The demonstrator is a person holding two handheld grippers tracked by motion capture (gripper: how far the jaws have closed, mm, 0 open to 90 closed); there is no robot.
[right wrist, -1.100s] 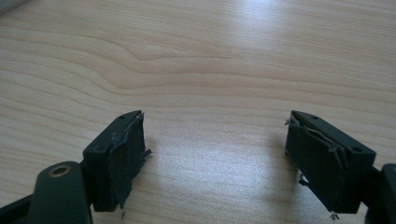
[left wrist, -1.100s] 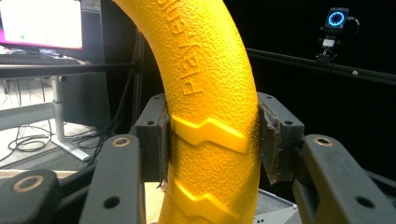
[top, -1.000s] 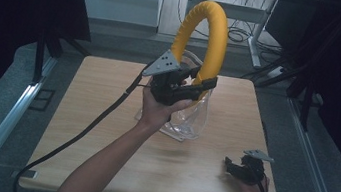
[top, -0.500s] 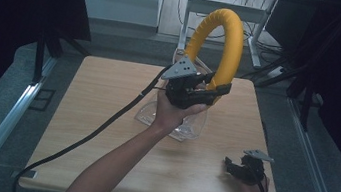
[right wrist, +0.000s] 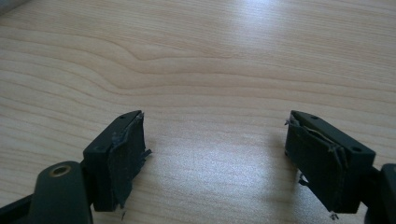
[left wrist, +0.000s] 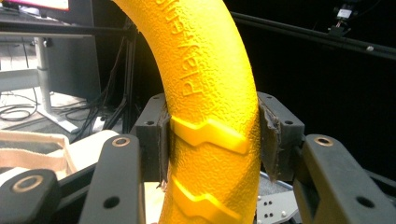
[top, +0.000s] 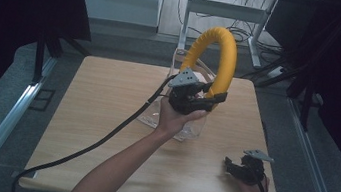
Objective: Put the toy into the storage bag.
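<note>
- Holding a yellow ring [top: 217, 57] up in the air, the left gripper [top: 198, 96] has its jaws pressed on both sides of the ring's lower part; in the left gripper view the two black pads squeeze the yellow tube [left wrist: 212, 135] between them.
- Under the ring, in the high view, stands a clear plastic container [top: 189, 129] near the middle of the wooden table [top: 95, 111]. The ring hangs above it and seems not to touch it.
- My judgement: the pick-up is done and the ring is in transport. What is left is to bring it to its place, maybe into or beside the container, and then to open the jaws. Which place is meant I cannot tell.
- The right gripper [top: 247, 168] rests low at the near right corner of the table. Its jaws stand wide apart with nothing between them, and bare wood shows in the gap [right wrist: 215, 154].
- The ring is a thick round tube bent in a big loop. Its surface is grainy, like rough rubber or foam, with raised letters and smooth zigzag ribs.
- The container has thin transparent walls, so the table is visible through it.
- The table top is pale wood with flowing grain lines, matte with a soft shine.
- The pads of the grippers are black and worn, with frayed edges.
</note>
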